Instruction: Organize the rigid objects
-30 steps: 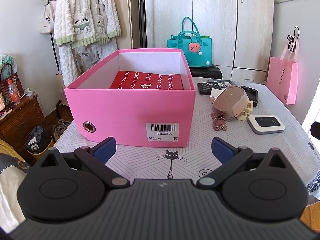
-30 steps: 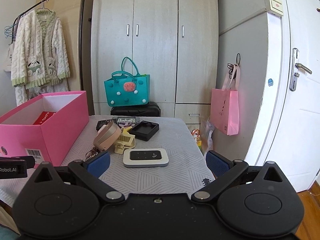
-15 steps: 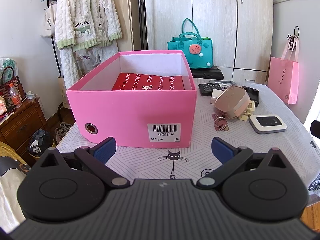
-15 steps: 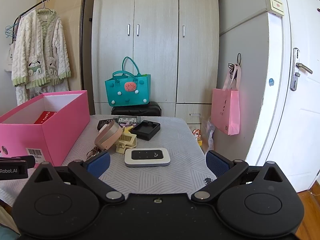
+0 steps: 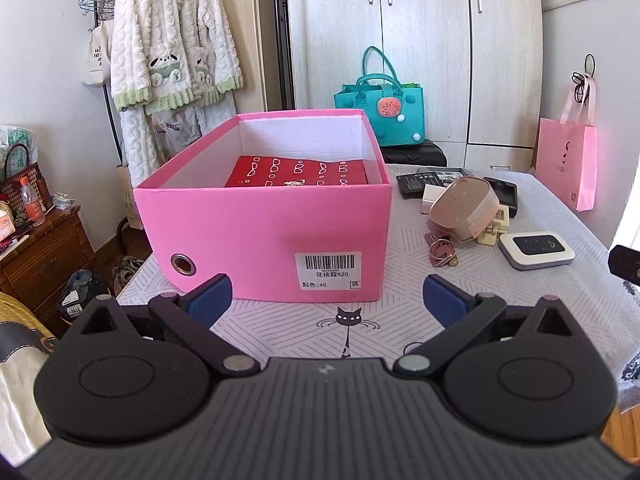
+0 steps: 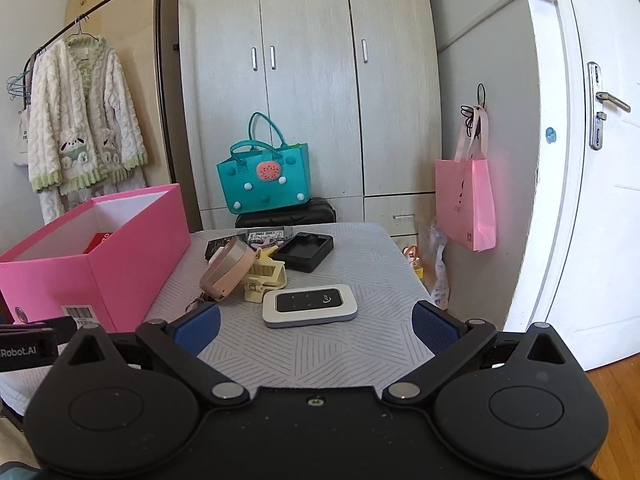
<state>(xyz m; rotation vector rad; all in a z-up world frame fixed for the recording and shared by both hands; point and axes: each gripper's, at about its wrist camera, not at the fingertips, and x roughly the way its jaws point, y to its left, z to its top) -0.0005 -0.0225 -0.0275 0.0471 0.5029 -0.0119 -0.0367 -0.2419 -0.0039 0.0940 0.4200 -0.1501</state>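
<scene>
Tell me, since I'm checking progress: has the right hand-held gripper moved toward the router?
Yes. The router now sits nearer and lower in its view, between the open right hand-held gripper fingers; it advanced slightly.

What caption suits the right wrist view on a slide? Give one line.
Open right gripper faces a white pocket router on the table, pink box alongside.

matt cardboard box [image 5: 260, 236], glossy plastic router [image 6: 310, 305]

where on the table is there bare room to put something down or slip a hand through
Bare cloth lies between the pink box and the left tool, and on the table right of the white router up to its edge. Crowded: the cluster behind the router, pink case, yellow clip, black tray.
</scene>
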